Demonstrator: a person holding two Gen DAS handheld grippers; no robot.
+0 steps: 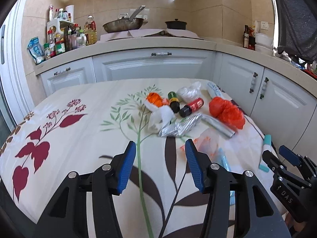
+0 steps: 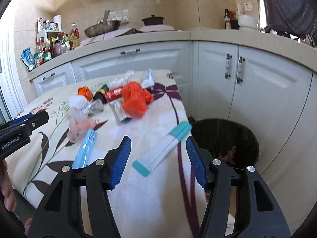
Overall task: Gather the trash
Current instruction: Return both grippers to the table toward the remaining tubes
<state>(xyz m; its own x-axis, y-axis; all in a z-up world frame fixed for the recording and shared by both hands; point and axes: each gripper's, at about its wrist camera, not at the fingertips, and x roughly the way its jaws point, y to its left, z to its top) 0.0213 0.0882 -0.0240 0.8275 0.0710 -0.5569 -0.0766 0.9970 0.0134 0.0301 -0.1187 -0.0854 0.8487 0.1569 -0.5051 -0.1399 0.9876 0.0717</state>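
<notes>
Trash lies on a floral tablecloth [image 1: 79, 138]: an orange plastic bag [image 1: 226, 112] [image 2: 135, 100], a red can [image 1: 192, 107] [image 2: 112, 95], a green bottle [image 1: 173, 100], silver foil [image 1: 179, 128], a white-and-teal box [image 2: 162, 148], a blue packet [image 2: 85, 148] and clear wrappers [image 2: 79, 123]. My left gripper [image 1: 160, 164] is open and empty over the cloth, short of the foil. My right gripper [image 2: 158, 158] is open and empty, its jaws on either side of the white-and-teal box but above it. A black trash bin [image 2: 225, 138] stands on the floor right of the table.
White kitchen cabinets [image 1: 150, 65] and a counter wrap around behind and to the right. The counter holds bottles [image 1: 65, 37], a wok [image 1: 123, 24] and a black pot [image 1: 175, 24]. The right gripper shows at the right edge of the left wrist view [image 1: 285, 158].
</notes>
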